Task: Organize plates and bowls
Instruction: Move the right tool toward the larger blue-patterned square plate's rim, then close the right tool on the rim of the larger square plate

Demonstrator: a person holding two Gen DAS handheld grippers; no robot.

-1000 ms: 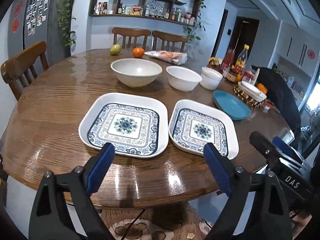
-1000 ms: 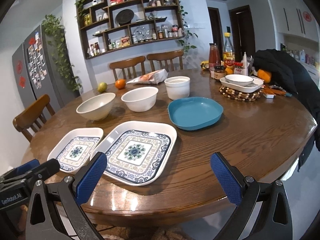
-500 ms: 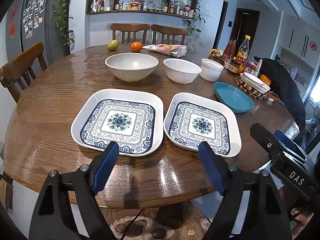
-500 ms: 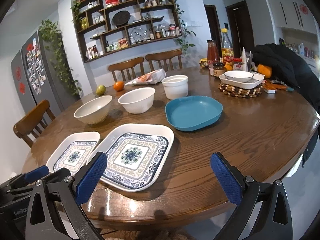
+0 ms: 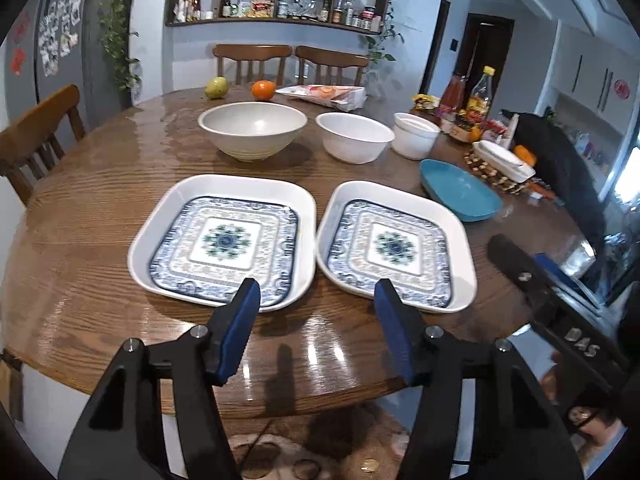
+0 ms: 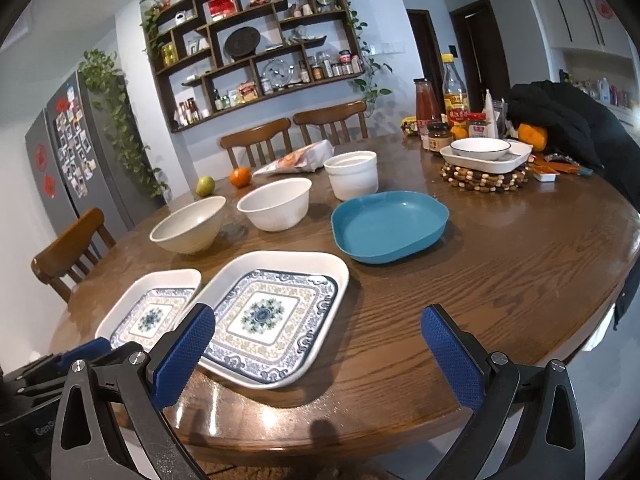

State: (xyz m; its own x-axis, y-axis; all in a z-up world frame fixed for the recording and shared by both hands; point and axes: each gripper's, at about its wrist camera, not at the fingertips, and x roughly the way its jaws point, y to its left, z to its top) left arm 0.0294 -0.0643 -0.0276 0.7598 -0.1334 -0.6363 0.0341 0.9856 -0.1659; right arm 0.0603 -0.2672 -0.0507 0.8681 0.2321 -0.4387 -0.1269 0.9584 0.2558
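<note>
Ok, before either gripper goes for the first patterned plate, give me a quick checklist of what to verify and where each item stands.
1. Left gripper empty: ok. Its jaws have just been closing, with nothing between them.
2. Right gripper open and empty: ok.
3. Two patterned plates, left one and right one, lie flat side by side, apart: ok.
4. Nothing lies in either patterned plate: ok.
5. Blue plate and the three bowls, large, middle and small, stand clear of the patterned plates: ok.
6. Left jaws wide enough to take a plate rim: cannot tell.
</note>
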